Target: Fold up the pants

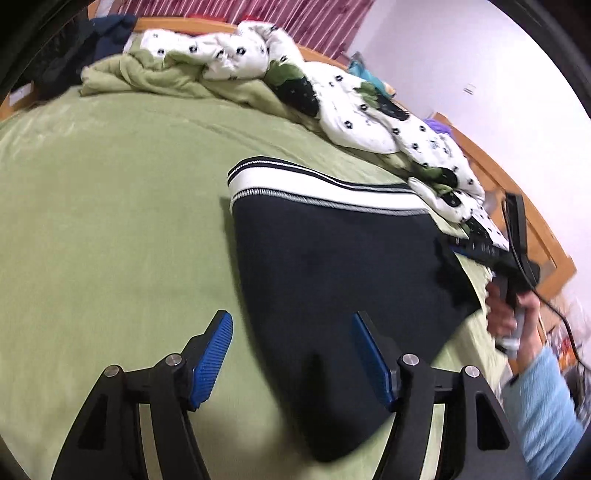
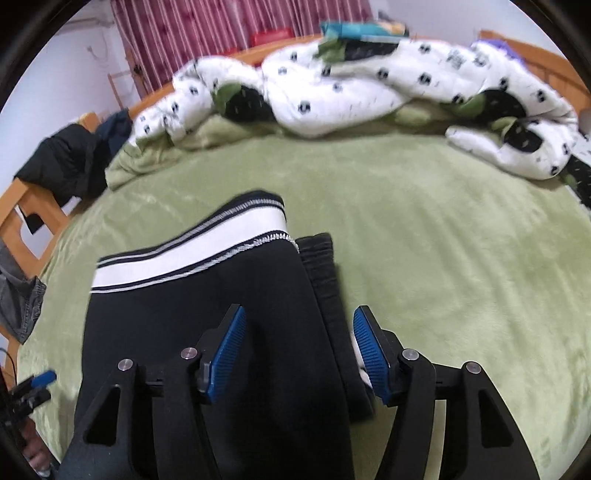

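Observation:
Black pants (image 1: 332, 280) with a white striped waistband (image 1: 317, 186) lie folded on the green bed sheet (image 1: 110, 221). My left gripper (image 1: 291, 321) is open above the pants' left edge, holding nothing. In the right wrist view the pants (image 2: 207, 317) fill the lower middle, waistband (image 2: 192, 254) at the far end, with a dark ribbed cuff (image 2: 321, 266) along their right side. My right gripper (image 2: 299, 314) is open over the pants' right edge. The right gripper also shows in the left wrist view (image 1: 517, 236), held in a hand at the pants' right.
A crumpled white patterned duvet (image 2: 369, 85) and a green blanket (image 1: 155, 77) lie along the far side of the bed. A wooden bed frame (image 1: 517, 177) borders it. Dark clothes (image 2: 70, 158) hang at the left corner. A striped curtain (image 2: 221, 33) is behind.

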Available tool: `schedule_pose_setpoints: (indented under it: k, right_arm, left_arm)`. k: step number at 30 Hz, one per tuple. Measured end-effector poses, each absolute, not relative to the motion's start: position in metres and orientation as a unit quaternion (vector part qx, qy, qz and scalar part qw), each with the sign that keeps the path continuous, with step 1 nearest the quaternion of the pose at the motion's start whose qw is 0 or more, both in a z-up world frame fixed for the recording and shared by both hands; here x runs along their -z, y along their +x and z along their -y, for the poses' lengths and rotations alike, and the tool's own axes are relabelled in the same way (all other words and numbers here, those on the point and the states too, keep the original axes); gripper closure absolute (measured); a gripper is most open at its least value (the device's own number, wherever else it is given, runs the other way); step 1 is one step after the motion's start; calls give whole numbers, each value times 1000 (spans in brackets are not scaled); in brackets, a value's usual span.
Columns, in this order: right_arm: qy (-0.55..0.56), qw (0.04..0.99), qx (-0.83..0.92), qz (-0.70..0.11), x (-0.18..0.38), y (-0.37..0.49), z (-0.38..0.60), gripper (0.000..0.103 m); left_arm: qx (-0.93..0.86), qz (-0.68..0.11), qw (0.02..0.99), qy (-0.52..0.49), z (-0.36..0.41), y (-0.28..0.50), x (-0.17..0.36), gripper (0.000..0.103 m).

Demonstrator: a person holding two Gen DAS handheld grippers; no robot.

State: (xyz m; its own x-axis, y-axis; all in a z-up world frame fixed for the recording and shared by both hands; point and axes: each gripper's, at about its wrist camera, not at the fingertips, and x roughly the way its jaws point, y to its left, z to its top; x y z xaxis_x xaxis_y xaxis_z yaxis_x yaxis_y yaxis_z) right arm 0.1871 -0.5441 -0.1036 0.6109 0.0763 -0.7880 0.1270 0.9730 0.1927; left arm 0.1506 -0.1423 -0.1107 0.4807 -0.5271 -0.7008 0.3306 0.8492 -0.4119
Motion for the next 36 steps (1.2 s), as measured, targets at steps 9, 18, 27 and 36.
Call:
schedule_pose_setpoints:
  k: [9, 18, 27, 36]
  right_arm:
    - [51, 881, -7, -470, 135, 208, 539, 42]
    - [97, 877, 1, -471, 125, 203, 540, 54]
    - [124, 903, -26, -410, 64, 172, 469, 85]
    - [228, 871, -149, -408, 78, 198, 358, 86]
  left_arm:
    - [248, -489, 816, -181, 169, 216, 179, 46]
    - [268, -510, 788, -216, 168, 229, 161, 91]
    - [277, -485, 804, -205, 119, 227, 98, 92]
    - [178, -481, 850, -124, -9, 234, 49, 92]
